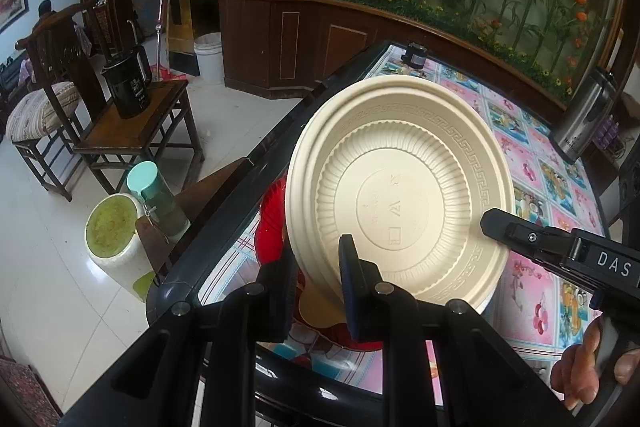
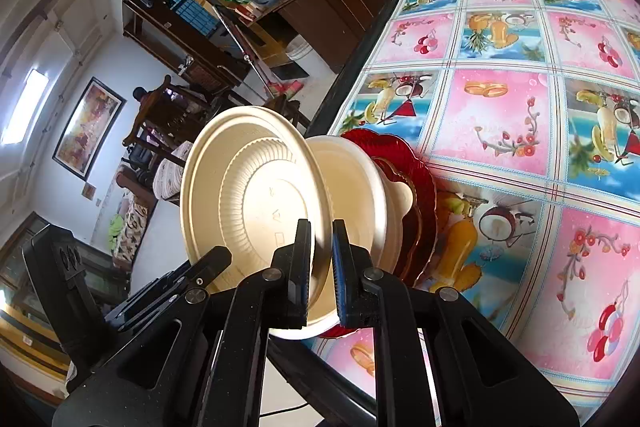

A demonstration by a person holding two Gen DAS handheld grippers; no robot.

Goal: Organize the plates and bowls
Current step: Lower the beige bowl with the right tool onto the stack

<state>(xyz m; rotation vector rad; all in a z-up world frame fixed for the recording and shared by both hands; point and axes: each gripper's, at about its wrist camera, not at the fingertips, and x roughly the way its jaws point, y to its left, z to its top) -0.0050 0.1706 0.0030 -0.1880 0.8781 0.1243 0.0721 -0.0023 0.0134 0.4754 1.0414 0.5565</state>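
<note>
A cream plastic bowl (image 1: pixel 400 195), turned bottom-up and tilted, is held over a stack on the table edge. My left gripper (image 1: pixel 316 291) is shut on its near rim. My right gripper (image 2: pixel 320 267) is shut on the same bowl's rim (image 2: pixel 256 203); its finger shows in the left wrist view (image 1: pixel 516 231). Under the bowl sit another cream bowl (image 2: pixel 356 195), a small cream plate (image 2: pixel 404 197) and red scalloped plates (image 2: pixel 404 155), which also show in the left wrist view (image 1: pixel 270 227).
The table (image 2: pixel 500 107) has a pink and blue fruit-pattern cloth and a black edge. A steel thermos (image 1: pixel 588 115) stands at the far right, a small black object (image 1: pixel 414 55) at the far corner. Wooden chairs, a black mug (image 1: pixel 128 87) and containers stand left of the table.
</note>
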